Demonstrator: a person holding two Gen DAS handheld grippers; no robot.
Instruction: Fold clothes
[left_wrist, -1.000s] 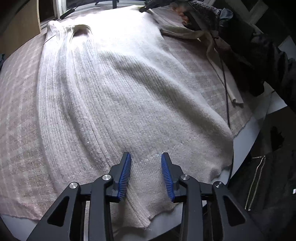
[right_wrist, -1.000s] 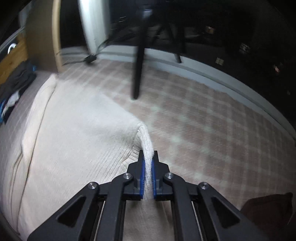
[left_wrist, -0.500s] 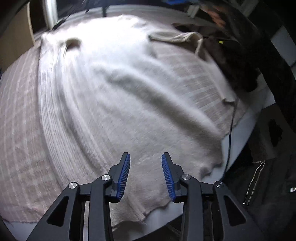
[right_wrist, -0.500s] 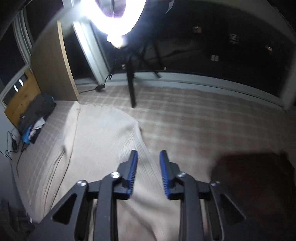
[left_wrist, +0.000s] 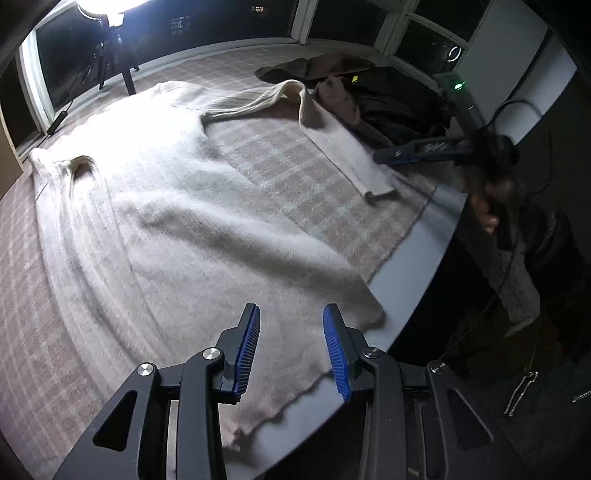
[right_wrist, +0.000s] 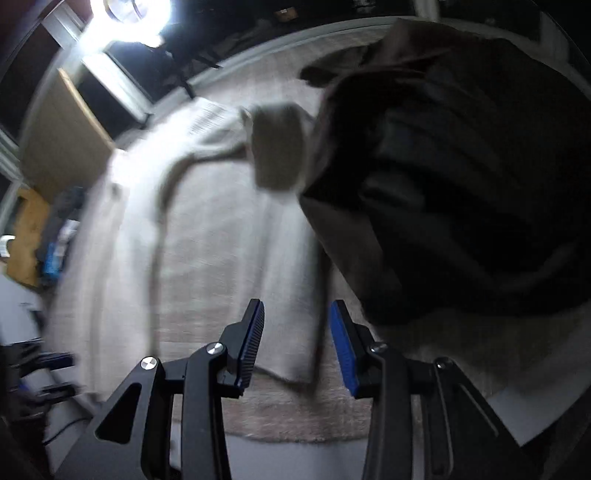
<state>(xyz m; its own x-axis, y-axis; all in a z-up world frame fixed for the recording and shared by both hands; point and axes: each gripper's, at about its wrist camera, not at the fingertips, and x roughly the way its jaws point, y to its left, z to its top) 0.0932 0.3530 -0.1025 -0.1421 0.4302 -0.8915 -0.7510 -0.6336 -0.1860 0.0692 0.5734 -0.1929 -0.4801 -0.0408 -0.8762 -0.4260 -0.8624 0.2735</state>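
A cream knit sweater lies spread on the plaid table cover. Its right sleeve runs out toward the table's near right edge. My left gripper hovers open above the sweater's hem, with nothing between its pads. The right wrist view is blurred by motion. In it my right gripper hangs over the sleeve near its cuff. Its jaws are opening and the pads touch no cloth. In the left wrist view the right gripper sits just past the cuff, held by a hand.
A heap of dark and brown clothes lies at the table's far right, filling the right of the right wrist view. A bright lamp on a tripod stands behind. The grey table edge runs along the right.
My right gripper let go of the sweater fold, opened and swung fast across to the sleeve beside the dark clothes. My left gripper rose and rolled a little, still open.
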